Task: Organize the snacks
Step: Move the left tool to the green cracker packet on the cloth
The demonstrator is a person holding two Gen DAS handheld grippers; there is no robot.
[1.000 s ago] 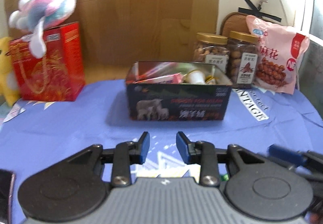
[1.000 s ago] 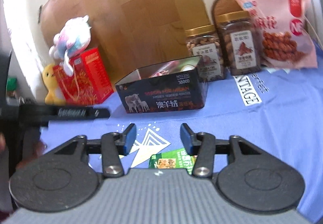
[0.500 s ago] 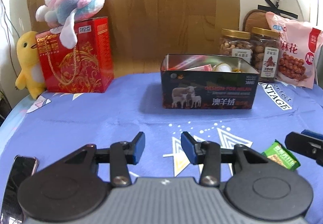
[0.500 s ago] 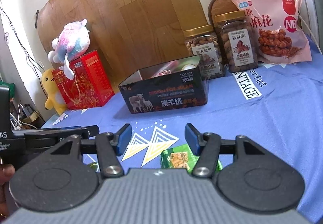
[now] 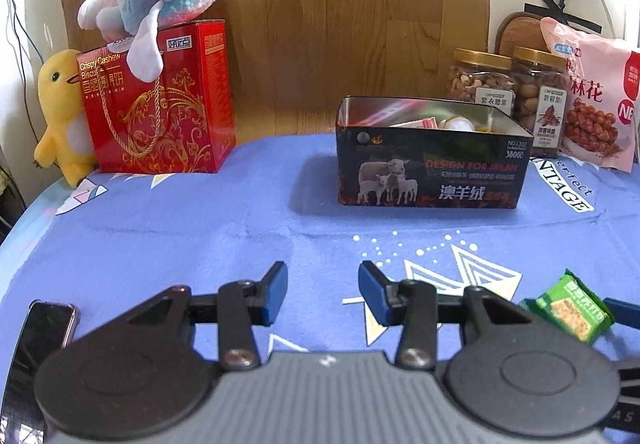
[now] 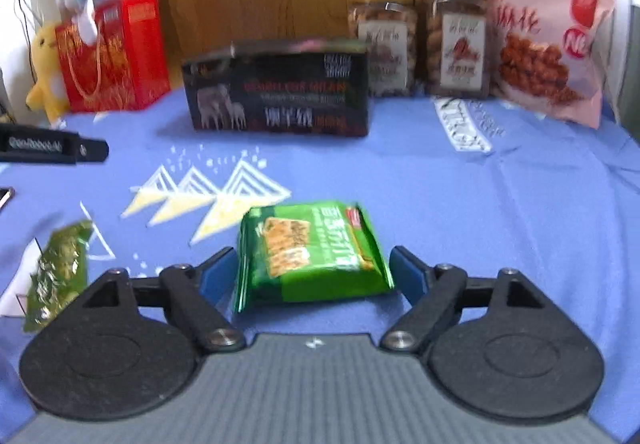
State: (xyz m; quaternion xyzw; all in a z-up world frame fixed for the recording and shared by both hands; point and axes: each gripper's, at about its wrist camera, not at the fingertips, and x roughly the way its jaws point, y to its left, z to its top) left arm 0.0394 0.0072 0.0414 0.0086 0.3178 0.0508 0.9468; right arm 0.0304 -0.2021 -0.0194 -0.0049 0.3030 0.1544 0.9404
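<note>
Blue cloth point(image 5: 168, 236) covered the worktop before a wooden backboard. On it a green cracker packet point(image 6: 310, 250) lay flat between the fingers of the right claw point(image 6: 310, 274), whose jaws had just been opening and stood wide, pads clear of the wrapper. Farther back stood the open black tin point(image 5: 430, 173), snacks showing inside. Beside it, the left claw point(image 5: 322, 292) hung partly open and empty.

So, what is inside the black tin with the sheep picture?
Inside the black tin, a pink-and-white packet and a round white item show above the rim. The front wall hides whatever lies lower, and the bottom.
</note>
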